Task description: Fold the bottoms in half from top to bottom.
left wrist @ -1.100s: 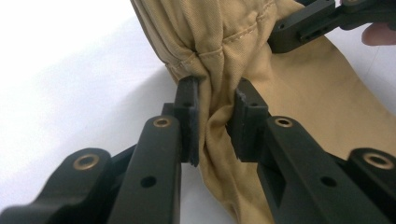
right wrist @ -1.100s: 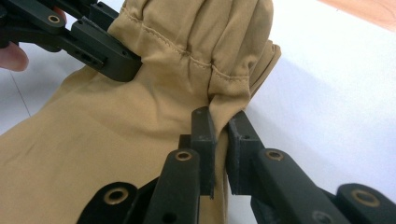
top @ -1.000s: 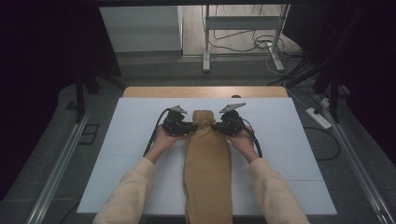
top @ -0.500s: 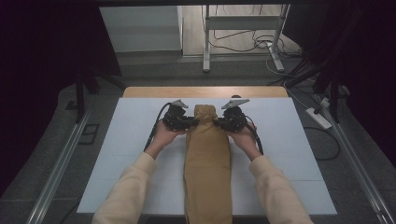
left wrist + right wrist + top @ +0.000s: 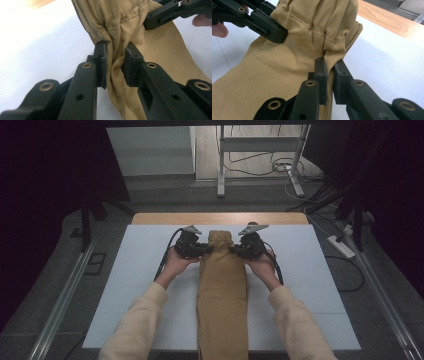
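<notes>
From the high view, a long tan cloth (image 5: pixel 222 290), folded into a narrow strip, lies along the middle of the white bench (image 5: pixel 125 285). Its long axis runs straight away from the person, from the near edge, where it hangs over, to a gathered far end that points toward the wooden strip (image 5: pixel 165 218) at the back of the bench. The left hand-held gripper (image 5: pixel 206 250) bites the cloth's left edge near that far end, and the right hand-held gripper (image 5: pixel 233 251) bites the right edge opposite; the two point inward at each other across the cloth. Both forearms in pale sleeves (image 5: pixel 135 325) reach in from below.

In the left gripper view, the left hand-held gripper (image 5: pixel 116 65) is clamped on a bunched fold of the cloth (image 5: pixel 160 57), just below a stitched hem. The cloth stretches off to the right over the white bench (image 5: pixel 37 57), and the other gripper's black jaw grips it at the top right.

In the right gripper view, the right hand-held gripper (image 5: pixel 330 80) is pinched tight on the cloth's (image 5: pixel 274 70) edge under the hem, its jaws almost together. The left hand-held gripper (image 5: pixel 279 35) holds the far edge at the upper left.
</notes>
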A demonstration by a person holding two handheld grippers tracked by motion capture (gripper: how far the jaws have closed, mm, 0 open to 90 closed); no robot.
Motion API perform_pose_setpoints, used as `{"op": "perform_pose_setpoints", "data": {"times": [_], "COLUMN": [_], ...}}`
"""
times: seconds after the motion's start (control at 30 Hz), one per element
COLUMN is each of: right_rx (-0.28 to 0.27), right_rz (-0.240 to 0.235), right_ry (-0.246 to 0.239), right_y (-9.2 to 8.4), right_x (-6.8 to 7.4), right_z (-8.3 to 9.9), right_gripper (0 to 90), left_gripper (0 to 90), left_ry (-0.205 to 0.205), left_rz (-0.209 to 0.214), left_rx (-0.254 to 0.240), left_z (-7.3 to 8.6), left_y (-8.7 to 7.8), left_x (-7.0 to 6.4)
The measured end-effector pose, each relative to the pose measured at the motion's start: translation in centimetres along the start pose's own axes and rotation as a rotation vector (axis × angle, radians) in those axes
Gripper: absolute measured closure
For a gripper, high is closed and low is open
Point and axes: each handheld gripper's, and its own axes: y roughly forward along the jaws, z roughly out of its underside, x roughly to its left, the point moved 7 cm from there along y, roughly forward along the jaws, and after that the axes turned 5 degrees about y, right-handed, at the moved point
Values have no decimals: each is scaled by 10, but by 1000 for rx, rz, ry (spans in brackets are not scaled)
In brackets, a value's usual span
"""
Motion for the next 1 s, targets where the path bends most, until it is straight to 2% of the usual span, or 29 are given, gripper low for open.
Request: {"op": "perform_pose_setpoints", "data": {"times": [0.17,0.33,0.4,0.5,0.7,1.0], "right_rx": [-19,-61,-79,-88,-66,-59], "right_rz": [11,44,53,53,49,45], "right_ry": [-18,-32,-33,-38,-28,-20], "right_y": [-4,-16,-21,-25,-18,-13], "right_x": [1,-2,-3,-4,-5,-7], "right_z": [-8,-37,-47,-52,-43,-37], "right_gripper": [829,833,833,832,833,832], "left_gripper": [746,746,747,747,747,748], "left_ry": [4,27,36,39,35,31], "left_rz": [-1,-36,-42,-38,-36,-34], "left_rx": [-15,-54,-65,-65,-45,-41], "left_z": [-10,-39,-46,-46,-37,-33], "left_y": [-7,-25,-29,-30,-23,-19], "left_x": [5,10,10,10,10,11]}}
